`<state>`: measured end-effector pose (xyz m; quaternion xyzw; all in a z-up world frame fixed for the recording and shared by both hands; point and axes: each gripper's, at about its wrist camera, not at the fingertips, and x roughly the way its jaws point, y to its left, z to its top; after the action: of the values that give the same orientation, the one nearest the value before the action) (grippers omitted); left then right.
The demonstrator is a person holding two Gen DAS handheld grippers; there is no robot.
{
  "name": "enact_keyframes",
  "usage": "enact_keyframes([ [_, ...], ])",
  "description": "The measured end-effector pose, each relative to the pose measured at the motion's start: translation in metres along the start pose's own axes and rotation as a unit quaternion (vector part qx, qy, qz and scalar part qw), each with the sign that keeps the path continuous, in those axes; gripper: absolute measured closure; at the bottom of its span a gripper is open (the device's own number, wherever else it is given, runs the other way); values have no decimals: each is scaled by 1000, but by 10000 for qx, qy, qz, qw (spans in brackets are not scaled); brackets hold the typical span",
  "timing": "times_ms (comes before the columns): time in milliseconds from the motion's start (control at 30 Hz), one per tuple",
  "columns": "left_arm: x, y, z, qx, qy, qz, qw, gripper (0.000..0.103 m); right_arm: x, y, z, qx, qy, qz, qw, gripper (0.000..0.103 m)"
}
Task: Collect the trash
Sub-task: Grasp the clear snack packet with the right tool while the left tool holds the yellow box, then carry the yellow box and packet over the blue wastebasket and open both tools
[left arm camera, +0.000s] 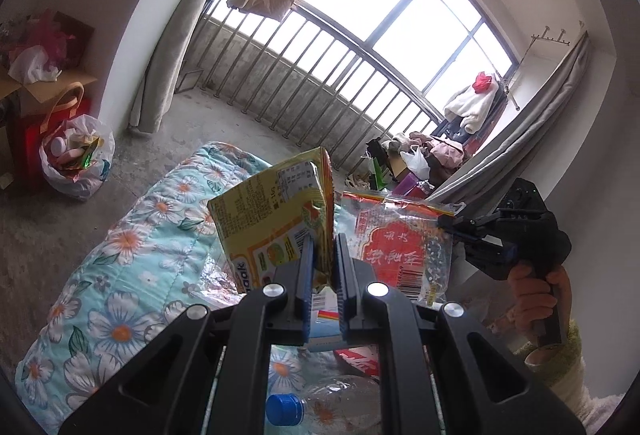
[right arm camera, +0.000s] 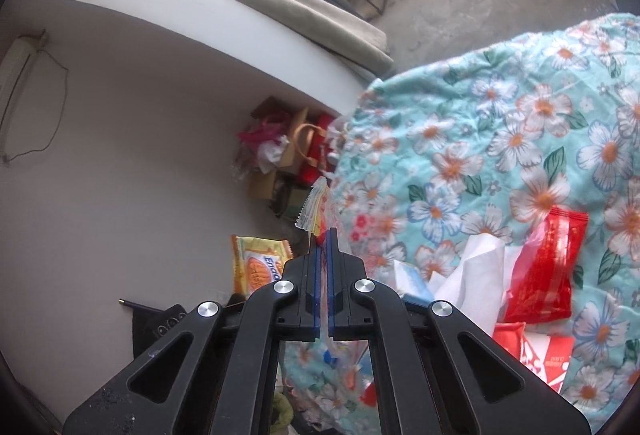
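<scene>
My left gripper [left arm camera: 323,243] is shut on a yellow snack wrapper [left arm camera: 276,211] and holds it up above the floral quilt [left arm camera: 132,275]. My right gripper [left arm camera: 448,222] shows at the right of the left wrist view, shut on the top edge of a red and clear snack bag [left arm camera: 400,247]. In the right wrist view the right gripper [right arm camera: 323,235] pinches that bag's serrated edge [right arm camera: 314,209]. The yellow wrapper [right arm camera: 258,267] shows to its left. A red wrapper [right arm camera: 544,267], white tissue [right arm camera: 476,275] and other packets lie on the quilt [right arm camera: 520,123].
A clear plastic bottle with a blue cap [left arm camera: 284,409] lies under my left gripper. A full white trash bag [left arm camera: 76,159] stands on the concrete floor at left, by cardboard boxes [left arm camera: 32,87]. A clothes pile [left arm camera: 432,151] sits by the window railing.
</scene>
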<state>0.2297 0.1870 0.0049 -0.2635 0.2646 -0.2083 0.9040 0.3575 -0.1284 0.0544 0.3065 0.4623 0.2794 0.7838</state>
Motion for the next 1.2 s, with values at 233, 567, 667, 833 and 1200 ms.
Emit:
enact_keyframes([
  [233,-20,-32,4,253,-92,-294,9992,93,-48,21,-22,-265,-410,302,9983,102],
  [567,-36,-98,-5,903,113,-810,9926,93,-133,24,-80,-511,-1163,383,9912,102],
  [667,-30,-126,-17,1082,368,-1117,9871,93,-163,13,-102,-422,-1442,345,9880,102],
  [833,-1,-180,-48,1508,995,-1601,9704,93,-227,-21,-151,-84,-2059,121,9785,102],
  [1200,129,-333,-155,2124,2836,-2559,8994,93,-391,-128,-285,1284,-3857,-1098,9070,102],
])
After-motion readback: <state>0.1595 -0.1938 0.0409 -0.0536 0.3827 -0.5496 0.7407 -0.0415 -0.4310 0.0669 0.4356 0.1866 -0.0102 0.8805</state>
